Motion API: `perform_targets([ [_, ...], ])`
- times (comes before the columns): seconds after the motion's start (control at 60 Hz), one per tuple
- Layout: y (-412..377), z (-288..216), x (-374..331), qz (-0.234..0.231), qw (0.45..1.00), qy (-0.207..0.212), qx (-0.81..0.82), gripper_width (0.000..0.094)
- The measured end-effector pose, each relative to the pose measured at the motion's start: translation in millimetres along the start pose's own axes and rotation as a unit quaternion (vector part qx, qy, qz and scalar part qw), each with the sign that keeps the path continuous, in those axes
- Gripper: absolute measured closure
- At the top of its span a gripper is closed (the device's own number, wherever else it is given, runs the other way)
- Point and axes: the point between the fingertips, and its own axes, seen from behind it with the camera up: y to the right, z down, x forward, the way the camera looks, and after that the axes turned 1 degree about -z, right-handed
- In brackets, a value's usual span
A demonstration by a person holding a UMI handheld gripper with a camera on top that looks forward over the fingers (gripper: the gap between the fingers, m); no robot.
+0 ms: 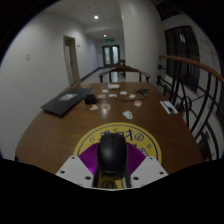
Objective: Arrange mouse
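Gripping a black mouse [112, 153] between its two fingers [132, 175], the hand-held gripper [112, 172] hangs low over a round wooden counter [60, 135] in an office hallway. The purple pads sit against either flank of the mouse, so the fingers appear to be pinching it, though whether it is lifted or resting on the surface cannot be told. Beneath and just ahead of the fingers lies a yellow circular mat [140, 140] with printed markings. Farther beyond the fingers, well apart from the mouse, sit a dark laptop [66, 100], a few scattered white papers [113, 95] and a white box-like item [170, 107] off to the right. By the look of it, the step in hand is carrying or setting the mouse into place. The next move likely calls for choosing a spot on the counter, lowering the mouse flat onto it with its nose pointing sensibly, then spreading the fingers evenly so the mouse does not skid or twist on release.
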Motion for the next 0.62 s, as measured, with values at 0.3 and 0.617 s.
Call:
perform_targets([
  [0.3,4,7,1,-0.011,0.999,-0.020,-0.026,0.0286],
  [0.617,13,-2,-108,-0.043,0.996,0.077,-0.015,0.0087],
])
